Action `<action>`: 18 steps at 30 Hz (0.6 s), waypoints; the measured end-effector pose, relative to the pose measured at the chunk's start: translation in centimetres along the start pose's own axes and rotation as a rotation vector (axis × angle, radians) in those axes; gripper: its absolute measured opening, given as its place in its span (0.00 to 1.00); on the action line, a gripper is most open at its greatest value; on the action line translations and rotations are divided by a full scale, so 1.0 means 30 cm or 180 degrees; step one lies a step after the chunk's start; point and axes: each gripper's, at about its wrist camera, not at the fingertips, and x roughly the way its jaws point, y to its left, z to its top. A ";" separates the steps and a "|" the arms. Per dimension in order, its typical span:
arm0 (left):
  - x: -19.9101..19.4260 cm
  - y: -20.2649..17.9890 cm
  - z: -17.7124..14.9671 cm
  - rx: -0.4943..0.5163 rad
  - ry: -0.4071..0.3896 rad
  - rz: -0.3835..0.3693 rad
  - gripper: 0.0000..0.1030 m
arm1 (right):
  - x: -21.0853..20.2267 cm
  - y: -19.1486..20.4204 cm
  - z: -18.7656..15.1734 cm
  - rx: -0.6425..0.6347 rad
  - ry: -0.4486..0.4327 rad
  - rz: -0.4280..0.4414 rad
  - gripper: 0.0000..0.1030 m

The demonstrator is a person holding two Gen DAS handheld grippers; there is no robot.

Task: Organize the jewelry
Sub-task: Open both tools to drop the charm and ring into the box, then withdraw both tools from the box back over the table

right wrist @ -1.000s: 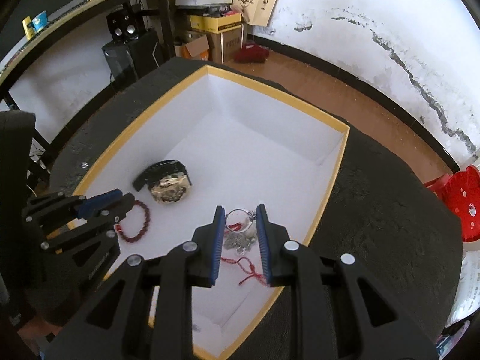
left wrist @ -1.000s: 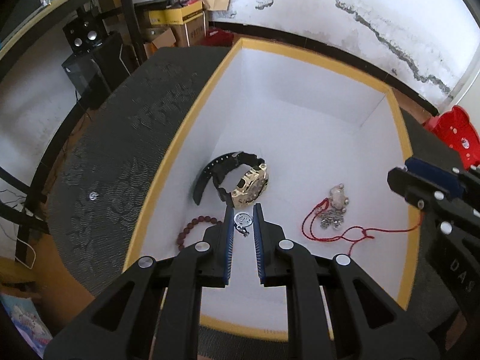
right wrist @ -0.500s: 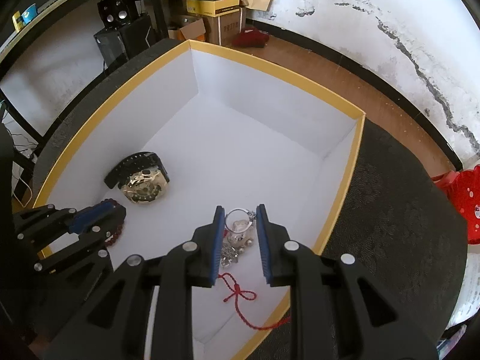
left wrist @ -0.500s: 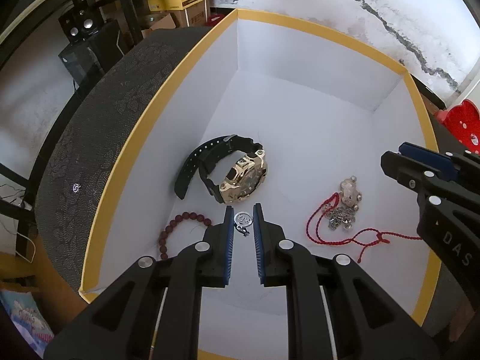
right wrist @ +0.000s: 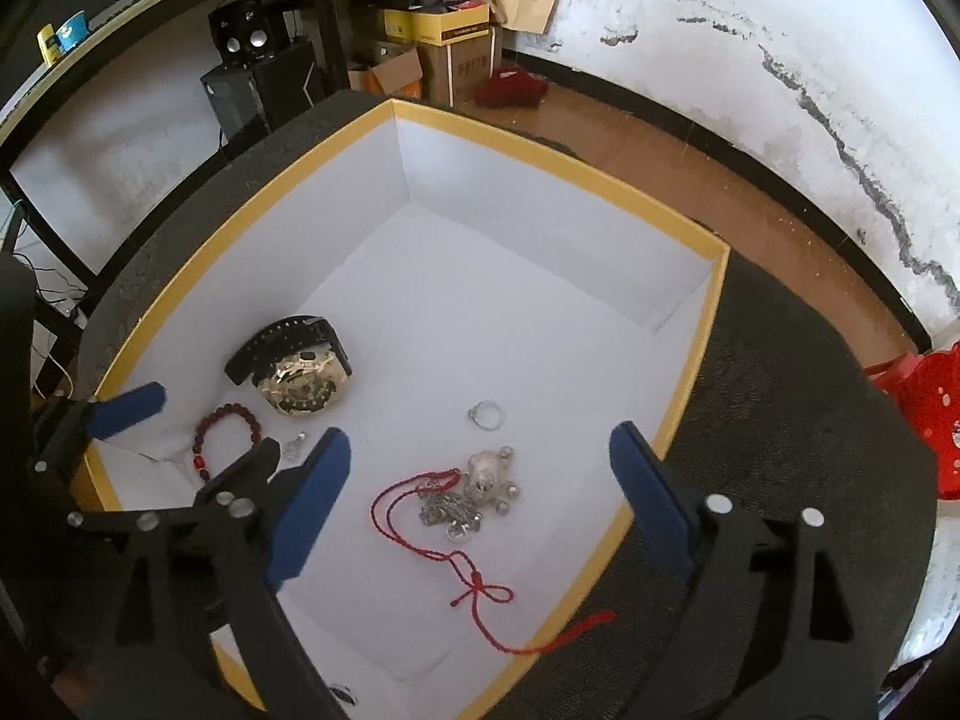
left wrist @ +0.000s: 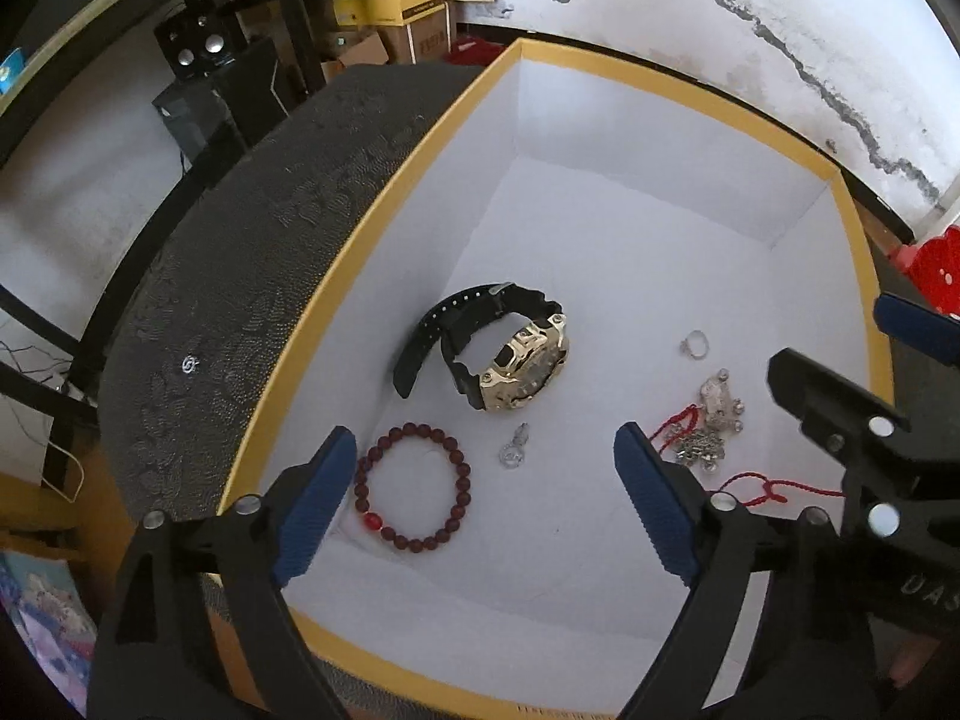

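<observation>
Dark textured worktop [left wrist: 228, 276] carries my yellow-rimmed white box [left wrist: 660, 69]. Both claws have just sprung apart and grip nothing: my left claw [left wrist: 480, 504] hangs over the small silver charm [left wrist: 515, 450], my right claw [right wrist: 480, 492] over the red-corded silver pendant [right wrist: 474, 492]. Watch [left wrist: 522, 366], bead bracelet [left wrist: 414, 489] and ring [right wrist: 485, 415] lie inside, apart.

Watch [left wrist: 510, 360], bracelet [left wrist: 414, 489], ring [right wrist: 485, 415] lie in box [left wrist: 372, 228]
</observation>
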 end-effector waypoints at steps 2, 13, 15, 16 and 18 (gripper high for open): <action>-0.021 -0.003 0.001 -0.0009 0.0015 -0.0035 0.87 | -0.040 -0.018 -0.003 0.0057 -0.0039 0.0010 0.89; -0.273 -0.167 -0.085 0.0195 -0.0179 -0.0130 0.92 | -0.424 -0.210 -0.190 0.0297 -0.0382 -0.0174 0.94; -0.324 -0.221 -0.119 0.0234 -0.0225 -0.0171 0.94 | -0.515 -0.282 -0.269 0.0390 -0.0467 -0.0297 0.94; -0.348 -0.253 -0.138 0.0261 -0.0234 -0.0202 0.94 | -0.548 -0.314 -0.302 0.0449 -0.0496 -0.0334 0.94; -0.390 -0.321 -0.180 0.0331 -0.0227 -0.0288 0.94 | -0.631 -0.405 -0.399 0.0604 -0.0556 -0.0432 0.94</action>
